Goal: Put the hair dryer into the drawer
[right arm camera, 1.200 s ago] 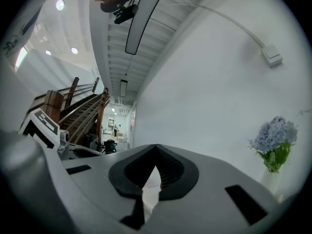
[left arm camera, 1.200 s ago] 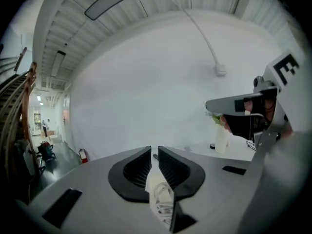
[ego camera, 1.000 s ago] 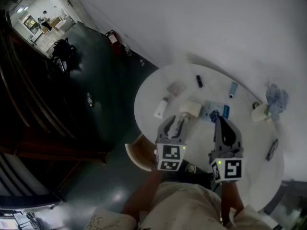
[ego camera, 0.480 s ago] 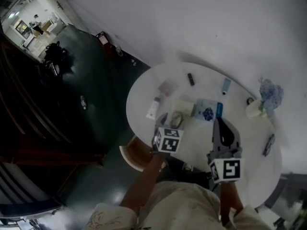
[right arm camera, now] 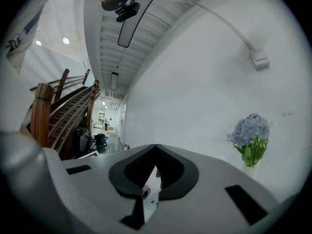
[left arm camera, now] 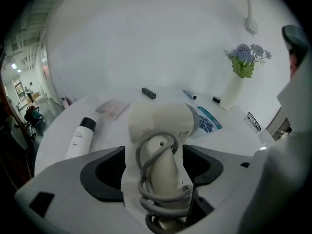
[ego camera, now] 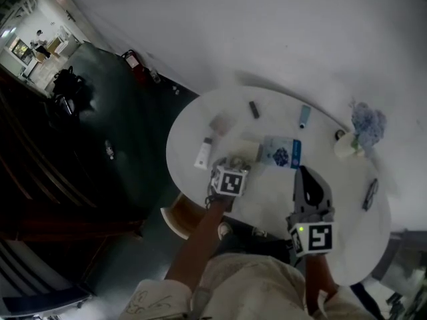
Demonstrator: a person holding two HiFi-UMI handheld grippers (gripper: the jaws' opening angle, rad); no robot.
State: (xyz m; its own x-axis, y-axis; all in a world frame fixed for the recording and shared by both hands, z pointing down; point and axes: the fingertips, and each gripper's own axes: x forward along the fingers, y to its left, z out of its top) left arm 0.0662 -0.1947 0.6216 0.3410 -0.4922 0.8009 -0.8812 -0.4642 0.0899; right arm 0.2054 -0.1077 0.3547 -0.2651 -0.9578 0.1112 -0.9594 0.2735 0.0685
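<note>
- The cream plastic hair dryer (left arm camera: pixel 163 126) lies on the round white table (ego camera: pixel 263 189), its barrel pointing away from the person and its handle towards them, with a grey cord (left arm camera: pixel 161 199) coiled around the handle.
- The left gripper (left arm camera: pixel 155 152) tilts down over the hair dryer; its jaws have just been opening and stand wide apart, with the handle between them and table showing on either side. The cord may brush one jaw low down, though the view is too close to be sure.
- The right gripper (right arm camera: pixel 156 150) is held to the right of the hair dryer, above the table, with its fingertips together on nothing.
- A white bottle with a black cap (left arm camera: pixel 80 138) lies left of the hair dryer.
- A blue-and-white flat packet (left arm camera: pixel 207 121) lies just beside the barrel's right.
- A white vase of bluish flowers (left arm camera: pixel 239 77) stands well beyond the hair dryer, to its right.
</note>
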